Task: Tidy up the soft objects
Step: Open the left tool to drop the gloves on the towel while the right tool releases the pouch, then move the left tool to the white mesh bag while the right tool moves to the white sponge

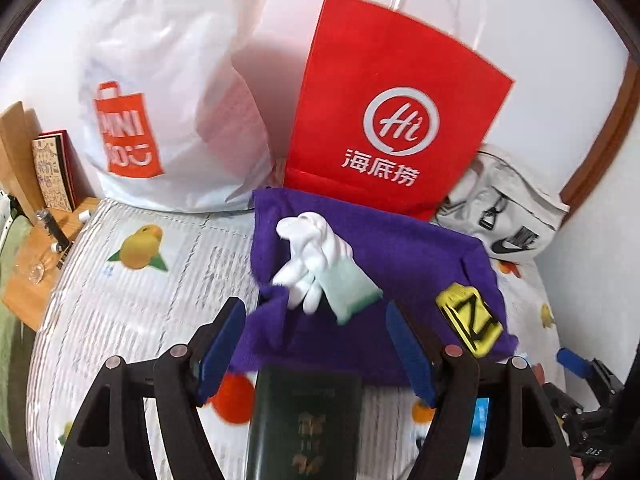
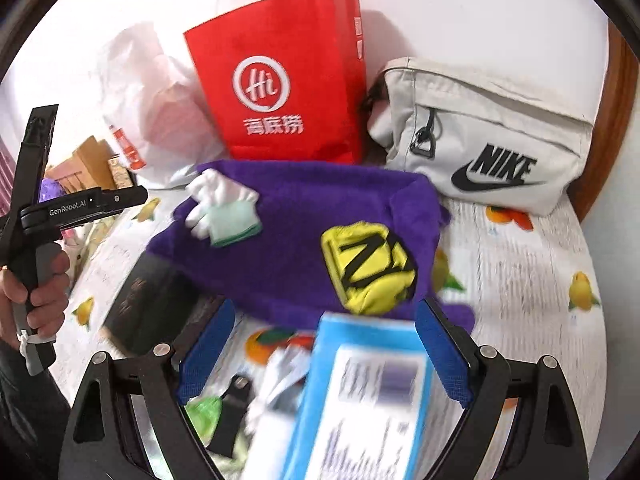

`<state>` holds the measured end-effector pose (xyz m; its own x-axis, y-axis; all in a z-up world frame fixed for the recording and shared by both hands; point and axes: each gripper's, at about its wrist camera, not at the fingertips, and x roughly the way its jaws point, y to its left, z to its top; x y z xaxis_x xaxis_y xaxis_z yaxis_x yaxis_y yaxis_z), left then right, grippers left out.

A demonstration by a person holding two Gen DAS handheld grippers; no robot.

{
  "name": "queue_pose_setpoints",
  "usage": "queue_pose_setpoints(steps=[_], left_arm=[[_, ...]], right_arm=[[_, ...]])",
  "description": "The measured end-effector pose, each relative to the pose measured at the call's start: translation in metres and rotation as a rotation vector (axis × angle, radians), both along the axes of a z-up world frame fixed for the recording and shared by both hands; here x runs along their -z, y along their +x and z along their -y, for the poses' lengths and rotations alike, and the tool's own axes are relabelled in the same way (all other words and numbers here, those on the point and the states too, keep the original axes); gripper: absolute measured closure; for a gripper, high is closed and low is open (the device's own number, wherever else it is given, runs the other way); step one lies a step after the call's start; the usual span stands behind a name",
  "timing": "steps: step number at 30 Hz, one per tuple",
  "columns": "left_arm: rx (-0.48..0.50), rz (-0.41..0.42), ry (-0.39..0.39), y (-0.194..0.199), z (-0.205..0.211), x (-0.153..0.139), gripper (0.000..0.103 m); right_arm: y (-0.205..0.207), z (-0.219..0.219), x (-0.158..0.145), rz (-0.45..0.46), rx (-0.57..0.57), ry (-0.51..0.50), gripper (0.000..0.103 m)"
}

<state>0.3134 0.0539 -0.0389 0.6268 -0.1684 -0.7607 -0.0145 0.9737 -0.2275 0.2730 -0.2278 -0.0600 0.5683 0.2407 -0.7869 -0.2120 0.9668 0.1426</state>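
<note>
Both our grippers wide, nothing btwn pads: left gripper (image 1: 316,348), right gripper (image 2: 326,350). Purple towel (image 2: 288,236) on bed (image 2: 520,280) near head edge, white glove (image 1: 308,256) + yellow pouch (image 2: 370,266) lying on it.

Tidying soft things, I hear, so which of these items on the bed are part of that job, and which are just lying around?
Part of the job:
- purple towel
- white gloves
- yellow pouch
- left gripper and right gripper, both open and empty

Just lying about:
- red paper bag
- white plastic bag
- grey Nike bag
- dark booklet
- blue box
</note>
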Motion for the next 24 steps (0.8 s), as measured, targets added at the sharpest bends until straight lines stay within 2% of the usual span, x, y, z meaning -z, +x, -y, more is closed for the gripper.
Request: queue_pose_setpoints(steps=[3,9,11,13,15,21,24], left_arm=[[-0.005,0.032,0.026,-0.027,-0.001,-0.006,0.032],[0.002,0.033,0.026,-0.073,-0.006,-0.003,0.032],[-0.006,0.033,0.041,-0.087,-0.007,0.002,0.032],[-0.005,0.028,0.039,-0.099,-0.009,0.008,0.032],[-0.003,0.023,0.030,-0.111,-0.011,0.013,0.032],[0.011,-0.005,0.016,-0.140,-0.015,0.032,0.032],[0.019,-0.012,0.013,-0.151,-0.017,0.040,0.032]], right_arm=[[-0.021,-0.006,0.004,-0.013,0.008,-0.027,0.013],[-0.071,-0.014,0.012,-0.009,-0.007,-0.036,0.014],[-0.085,-0.016,0.016,-0.008,-0.007,-0.043,0.020],[-0.103,-0.018,0.026,-0.026,-0.010,-0.057,0.037],[-0.115,-0.018,0.035,-0.048,-0.013,-0.056,0.046],[-0.136,-0.021,0.057,-0.070,0.002,-0.012,0.046],[-0.135,-0.025,0.065,-0.061,0.023,-0.032,0.048]])
